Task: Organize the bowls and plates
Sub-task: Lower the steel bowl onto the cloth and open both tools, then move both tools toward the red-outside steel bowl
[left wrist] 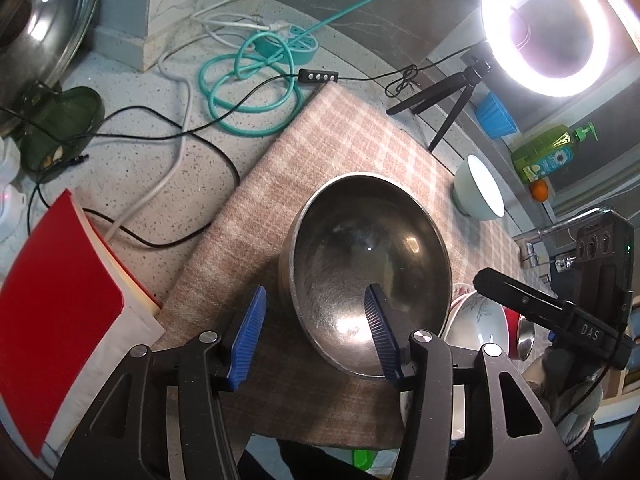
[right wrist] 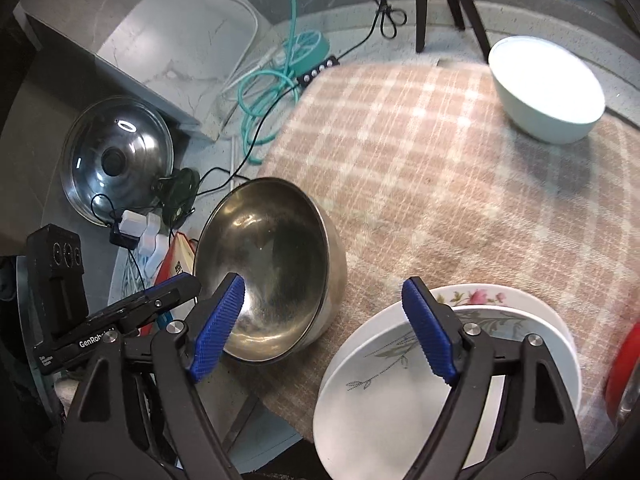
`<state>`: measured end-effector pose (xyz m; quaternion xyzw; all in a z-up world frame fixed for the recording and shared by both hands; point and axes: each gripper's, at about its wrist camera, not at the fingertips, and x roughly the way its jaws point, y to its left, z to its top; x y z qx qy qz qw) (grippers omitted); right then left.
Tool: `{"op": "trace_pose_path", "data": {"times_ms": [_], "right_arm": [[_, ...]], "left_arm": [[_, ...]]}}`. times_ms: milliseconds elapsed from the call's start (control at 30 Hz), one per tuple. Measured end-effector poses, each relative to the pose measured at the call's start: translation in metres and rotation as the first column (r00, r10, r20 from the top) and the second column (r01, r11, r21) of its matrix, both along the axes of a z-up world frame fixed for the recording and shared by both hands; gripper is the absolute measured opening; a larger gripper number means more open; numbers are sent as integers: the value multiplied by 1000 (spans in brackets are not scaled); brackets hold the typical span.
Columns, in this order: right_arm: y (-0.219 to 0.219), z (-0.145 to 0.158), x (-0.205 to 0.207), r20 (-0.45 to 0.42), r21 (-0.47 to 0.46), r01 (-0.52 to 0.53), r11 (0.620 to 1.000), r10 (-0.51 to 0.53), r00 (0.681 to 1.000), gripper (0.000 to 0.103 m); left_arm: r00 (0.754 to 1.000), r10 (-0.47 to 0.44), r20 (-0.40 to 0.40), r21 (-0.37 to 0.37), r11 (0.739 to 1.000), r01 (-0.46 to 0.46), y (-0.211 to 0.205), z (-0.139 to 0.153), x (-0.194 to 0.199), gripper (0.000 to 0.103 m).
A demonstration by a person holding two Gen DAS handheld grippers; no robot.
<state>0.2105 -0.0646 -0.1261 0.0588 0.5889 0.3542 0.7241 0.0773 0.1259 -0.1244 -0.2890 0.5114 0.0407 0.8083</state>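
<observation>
A large steel bowl (left wrist: 368, 268) sits on the checked cloth (left wrist: 340, 148). My left gripper (left wrist: 316, 336) is open, its right finger inside the bowl and its left finger outside, straddling the near rim. In the right wrist view the same steel bowl (right wrist: 272, 264) lies left of centre. My right gripper (right wrist: 324, 328) is open and empty, above the cloth (right wrist: 440, 168) between the bowl and a stack of white floral plates (right wrist: 384, 384). A pale green bowl (right wrist: 548, 88) stands at the far right; it also shows in the left wrist view (left wrist: 478, 192).
A ring light (left wrist: 548, 28) on a tripod stands at the back. Teal and black cables (left wrist: 248, 92) lie on the speckled counter. A red book (left wrist: 60, 304) lies left. A glass pot lid (right wrist: 116, 160) leans at the left. A red bowl (right wrist: 624, 368) is at the right edge.
</observation>
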Motion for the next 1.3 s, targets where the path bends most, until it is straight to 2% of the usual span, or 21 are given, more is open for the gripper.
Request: {"op": "trace_pose_path", "data": {"times_ms": [167, 267, 400, 500, 600, 867, 1133, 1300], "right_arm": [[-10, 15, -2, 42, 1, 16, 1000, -16, 999, 84], [-22, 25, -2, 76, 1, 32, 999, -32, 997, 85], [-40, 38, -3, 119, -1, 60, 998, -60, 991, 88], [-55, 47, -5, 157, -4, 79, 997, -77, 985, 88], [-73, 57, -8, 199, -15, 100, 995, -95, 975, 88], [-131, 75, -20, 284, -30, 162, 986, -147, 948, 88], [-202, 73, -17, 237, 23, 274, 961, -272, 933, 88], [-247, 69, -16, 241, 20, 350, 936, -345, 907, 88]], "left_arm": [[1000, -12, 18, 23, 1000, 12, -5, 8, 2, 51], [999, -25, 35, 42, 999, 24, -11, 16, 3, 59], [996, -58, 68, 107, 993, 51, -24, 30, 5, 59], [992, -90, 87, 179, 981, 74, -38, 43, 5, 69], [986, -127, 113, 230, 968, 98, -54, 54, 5, 69], [968, -194, 157, 198, 967, 162, -94, 68, 12, 69], [946, -272, 176, 187, 953, 239, -147, 71, 21, 69], [936, -310, 166, 169, 944, 283, -179, 65, 28, 69]]}}
